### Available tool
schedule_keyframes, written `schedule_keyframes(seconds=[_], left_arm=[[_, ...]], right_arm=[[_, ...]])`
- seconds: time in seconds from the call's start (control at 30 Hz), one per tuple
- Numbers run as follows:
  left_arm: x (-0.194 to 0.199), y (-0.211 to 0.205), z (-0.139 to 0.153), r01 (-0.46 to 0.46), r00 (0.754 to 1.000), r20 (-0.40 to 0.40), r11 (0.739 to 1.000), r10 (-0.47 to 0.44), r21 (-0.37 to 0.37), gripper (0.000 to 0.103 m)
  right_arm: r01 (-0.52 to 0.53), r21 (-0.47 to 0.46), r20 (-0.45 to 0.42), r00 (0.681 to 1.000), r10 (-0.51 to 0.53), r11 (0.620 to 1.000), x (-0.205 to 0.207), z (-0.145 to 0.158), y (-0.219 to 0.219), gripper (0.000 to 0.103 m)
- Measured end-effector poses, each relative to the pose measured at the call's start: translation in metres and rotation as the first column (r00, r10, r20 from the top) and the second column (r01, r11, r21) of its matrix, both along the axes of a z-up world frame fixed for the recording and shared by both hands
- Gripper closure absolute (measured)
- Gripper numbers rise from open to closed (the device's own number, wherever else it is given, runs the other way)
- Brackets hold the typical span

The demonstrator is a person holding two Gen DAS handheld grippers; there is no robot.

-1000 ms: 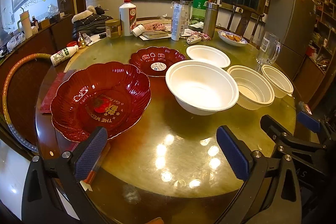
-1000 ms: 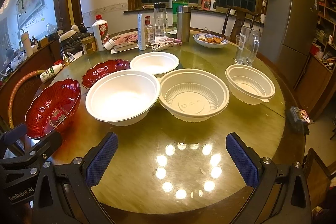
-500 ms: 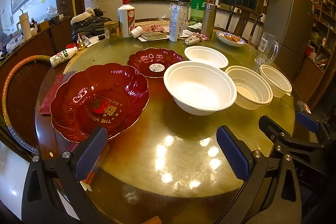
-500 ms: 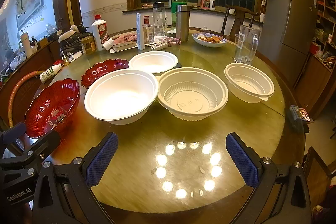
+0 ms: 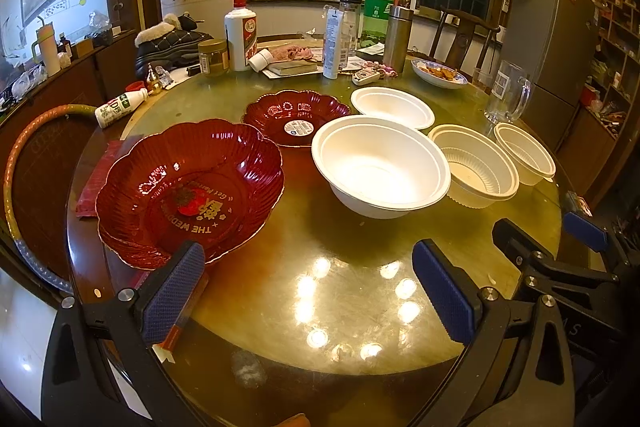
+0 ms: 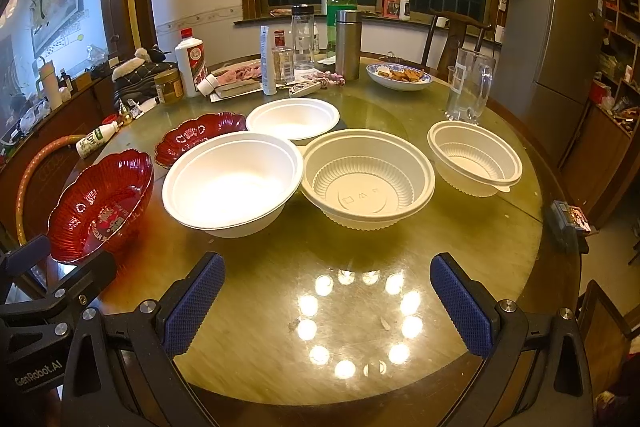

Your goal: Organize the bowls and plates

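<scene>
- Both claws, left gripper (image 5: 308, 301) and right gripper (image 6: 328, 305), stood apart, empty.
- Large red plate (image 5: 190, 189) just ahead-left of left claw; white foam bowl (image 6: 232, 183), ribbed plastic bowl (image 6: 368, 179) ahead of right.
- Judged: approach step; next, close on a rim for stacking.

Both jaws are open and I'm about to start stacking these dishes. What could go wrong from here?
1. The large red dish sits near the table edge; a nudge from the left gripper might push it off.
2. The big white bowl and ribbed bowl sit very close together, so grabbing one may drag the other.
3. The glass mug stands just behind the small ribbed bowl and could tip.
</scene>
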State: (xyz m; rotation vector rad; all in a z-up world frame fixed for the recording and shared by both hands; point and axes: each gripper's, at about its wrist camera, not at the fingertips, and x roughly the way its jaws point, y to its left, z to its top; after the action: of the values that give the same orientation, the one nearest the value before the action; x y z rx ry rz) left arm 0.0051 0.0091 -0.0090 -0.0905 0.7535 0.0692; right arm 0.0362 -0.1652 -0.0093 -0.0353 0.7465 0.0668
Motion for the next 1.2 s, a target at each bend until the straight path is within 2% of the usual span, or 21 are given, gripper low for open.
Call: schedule_keyframes(seconds=[0.73,0.9,1.0,1.07,1.13,1.2], left_arm=[[0.001,-0.001,0.000,0.005,1.000,-0.003,1.000,-0.005,0.000,0.000],[-0.001,0.001,0.002,0.030,1.000,-0.001,1.000,-0.030,-0.004,0.000],[-0.011,0.021,0.015,0.036,0.998,0.045,0.998,-0.034,-0.045,0.000],[-0.019,0.050,0.027,0.005,0.995,0.095,0.996,0.003,-0.085,0.000],[-0.020,0.089,0.033,-0.063,0.990,0.114,0.987,0.080,-0.147,0.000],[-0.015,0.126,0.028,-0.130,0.985,0.082,0.970,0.149,-0.203,0.000]], right_arm=[[0.003,-0.004,0.002,1.000,-0.003,1.000,0.000,0.001,0.001,0.000],[-0.005,0.008,0.005,1.000,0.005,1.000,-0.001,0.002,0.001,0.000],[-0.034,0.054,-0.003,0.999,0.035,0.998,-0.002,0.004,0.000,0.000],[-0.068,0.117,-0.027,0.997,0.072,0.991,0.000,0.006,0.001,0.000],[-0.104,0.199,-0.062,0.991,0.119,0.974,0.005,0.007,0.004,0.000],[-0.141,0.282,-0.087,0.981,0.172,0.949,0.011,0.008,0.012,0.000]])
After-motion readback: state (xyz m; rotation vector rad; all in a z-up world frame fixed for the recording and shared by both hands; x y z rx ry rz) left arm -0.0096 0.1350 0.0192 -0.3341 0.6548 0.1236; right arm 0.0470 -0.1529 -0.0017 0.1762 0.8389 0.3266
